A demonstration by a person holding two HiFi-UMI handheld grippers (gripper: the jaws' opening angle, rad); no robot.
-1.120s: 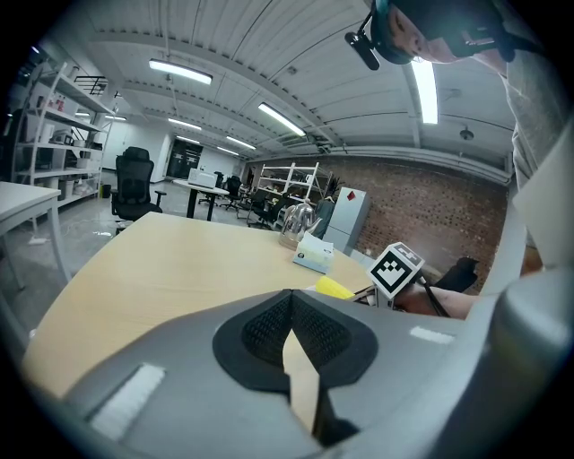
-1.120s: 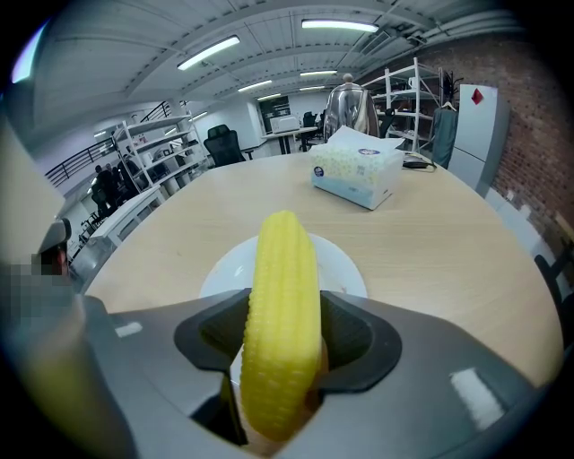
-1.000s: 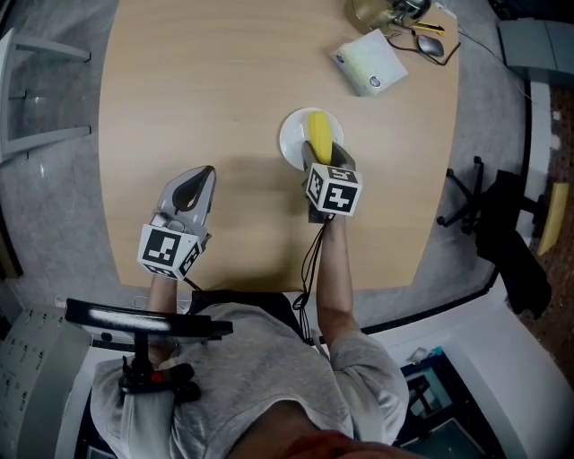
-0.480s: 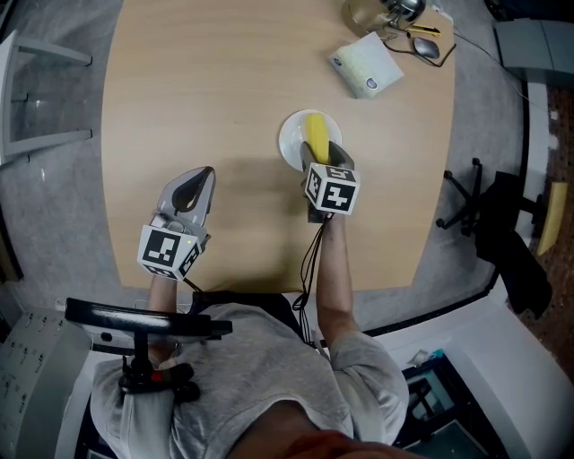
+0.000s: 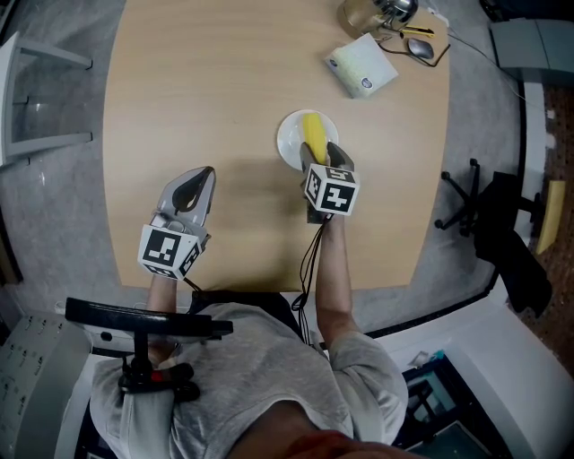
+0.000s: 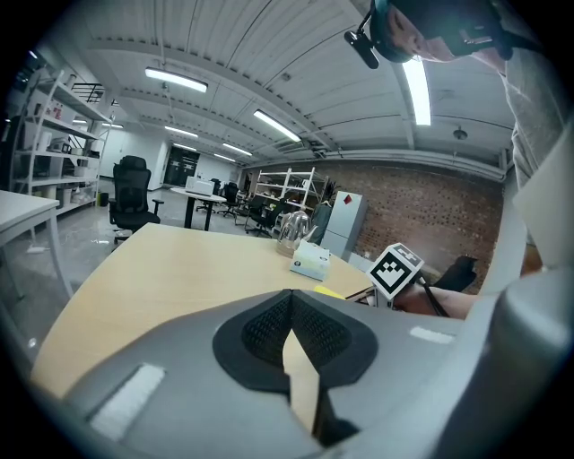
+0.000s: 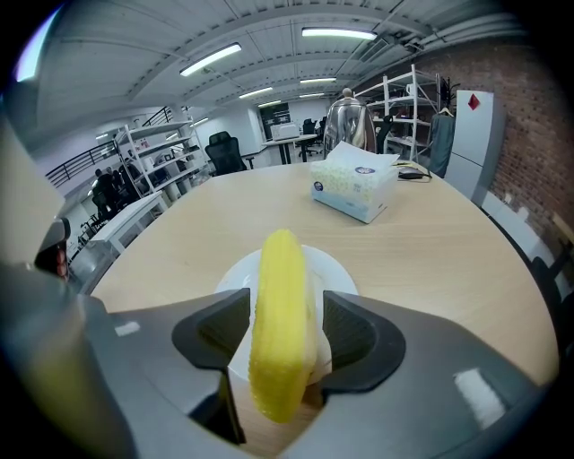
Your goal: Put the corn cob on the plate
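Pale wood worktop [image 5: 224, 108] fills the head view, with grey floor around it. A white plate [image 5: 289, 143] sits near its middle, and the corn [image 5: 314, 134] lies on it lengthwise. The right hand-held gripper [image 5: 325, 160] points down at the plate's near edge. The left hand-held gripper [image 5: 195, 179] hangs over bare wood, well apart from the plate. A tissue box [image 5: 362, 64] and a kettle [image 5: 368, 11] stand at the far edge.

From the left gripper view, its jaws meet at the tips with nothing between them.

From the right gripper view, its jaws stand apart and have just been opening. The corn's near end lies between them past the plate's rim, with a gap at each pad.
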